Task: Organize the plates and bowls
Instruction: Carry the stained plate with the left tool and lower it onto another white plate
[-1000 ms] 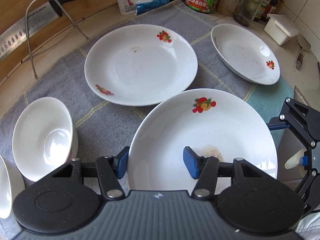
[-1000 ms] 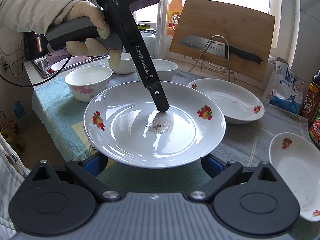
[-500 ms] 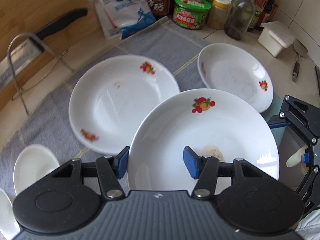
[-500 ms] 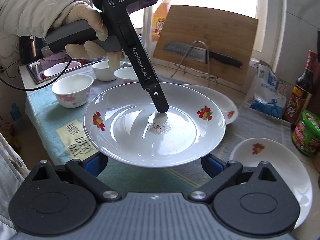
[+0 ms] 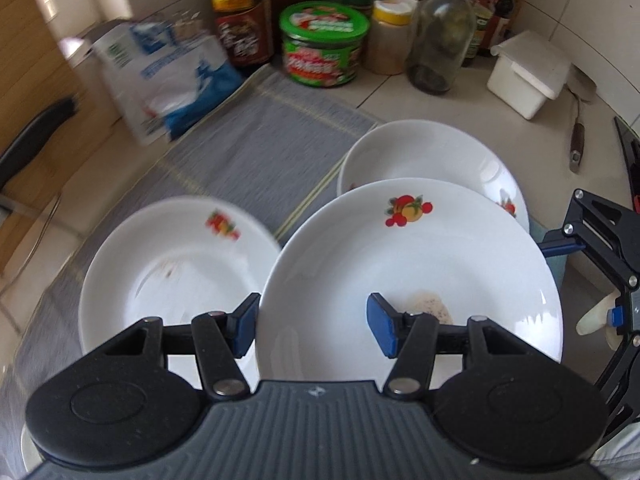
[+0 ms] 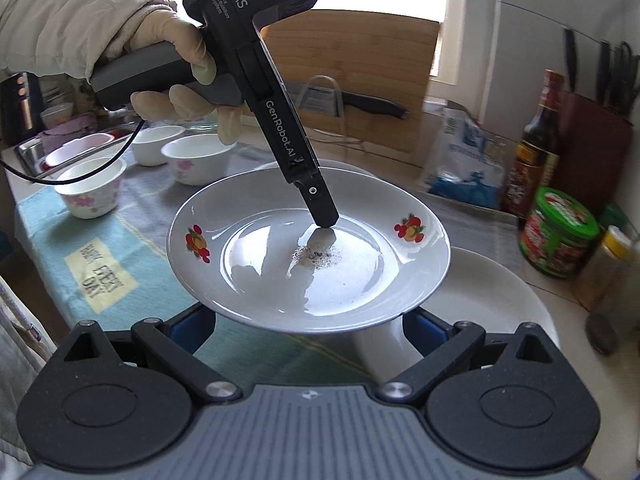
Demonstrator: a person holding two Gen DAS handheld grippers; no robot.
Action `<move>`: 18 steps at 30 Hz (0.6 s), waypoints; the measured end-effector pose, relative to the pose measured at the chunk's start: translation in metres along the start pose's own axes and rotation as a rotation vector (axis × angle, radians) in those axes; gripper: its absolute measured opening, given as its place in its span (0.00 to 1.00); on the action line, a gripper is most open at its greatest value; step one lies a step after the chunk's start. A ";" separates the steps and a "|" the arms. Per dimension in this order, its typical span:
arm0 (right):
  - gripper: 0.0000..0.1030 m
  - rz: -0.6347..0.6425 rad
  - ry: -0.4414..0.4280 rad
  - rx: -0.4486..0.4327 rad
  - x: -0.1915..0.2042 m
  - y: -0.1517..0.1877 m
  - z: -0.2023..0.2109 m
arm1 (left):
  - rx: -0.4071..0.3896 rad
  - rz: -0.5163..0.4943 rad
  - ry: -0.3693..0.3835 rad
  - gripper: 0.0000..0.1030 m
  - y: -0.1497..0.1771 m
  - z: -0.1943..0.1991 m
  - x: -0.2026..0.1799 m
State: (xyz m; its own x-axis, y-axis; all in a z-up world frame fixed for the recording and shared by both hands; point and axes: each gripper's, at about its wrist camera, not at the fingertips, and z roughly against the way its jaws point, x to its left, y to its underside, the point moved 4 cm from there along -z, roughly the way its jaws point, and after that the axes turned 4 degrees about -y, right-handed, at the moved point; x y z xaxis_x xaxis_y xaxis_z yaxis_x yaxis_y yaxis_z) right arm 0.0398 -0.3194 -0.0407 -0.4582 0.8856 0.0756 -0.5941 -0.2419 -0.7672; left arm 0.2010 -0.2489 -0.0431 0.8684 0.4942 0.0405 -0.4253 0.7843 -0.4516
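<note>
1. three plates show in the left wrist view. leftmost, a plate [image 5: 172, 272] lies flat on the grey cloth [image 5: 256, 152]. it is blurred by camera motion.
2. change: one second ago this view showed that plate ahead and a bowl at far left. now the bowl is out of frame and the jars at the back of the bench [image 5: 460, 108] fill the top. judgement: the load has been carried to the right.
3. centre: the held plate [image 5: 408, 264] is off the bench, clamped at its near rim by the left tongs [image 5: 312, 320]. one blue pad sits on the inner face beside a speckled residue and the other sits outside the rim. the right wrist view shows the gloved hand [image 6: 180, 68] driving these tongs.
4. orientation: the held plate is hollow side up and near level. it is round, so it has no long axis. one fruit print lies on the rim farthest from the left tongs.
5. right: the far plate [image 5: 432, 152] rests on the bench, partly covered by the held plate. in the right wrist view it shows below and to the right.
6. meaning: the held plate is close to a stacking position. lowering has not started.
7. the right tongs [image 6: 306, 328] stand wide apart at the near rim. whether they touch the plate cannot be told.
8. small bowls [image 6: 92, 188] stand well apart at far left.
</note>
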 end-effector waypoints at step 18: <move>0.99 -0.183 0.162 0.008 -0.034 0.024 0.027 | 0.004 -0.190 0.107 0.53 -0.058 -0.055 -0.048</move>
State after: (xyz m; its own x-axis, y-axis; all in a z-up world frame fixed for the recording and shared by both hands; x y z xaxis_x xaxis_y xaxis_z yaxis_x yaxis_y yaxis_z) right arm 0.0229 -0.3664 -0.0446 -0.2308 0.9669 0.1090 -0.6632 -0.0744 -0.7448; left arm 0.1984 -0.3389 -0.0681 0.9550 0.2951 0.0294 -0.2524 0.8609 -0.4417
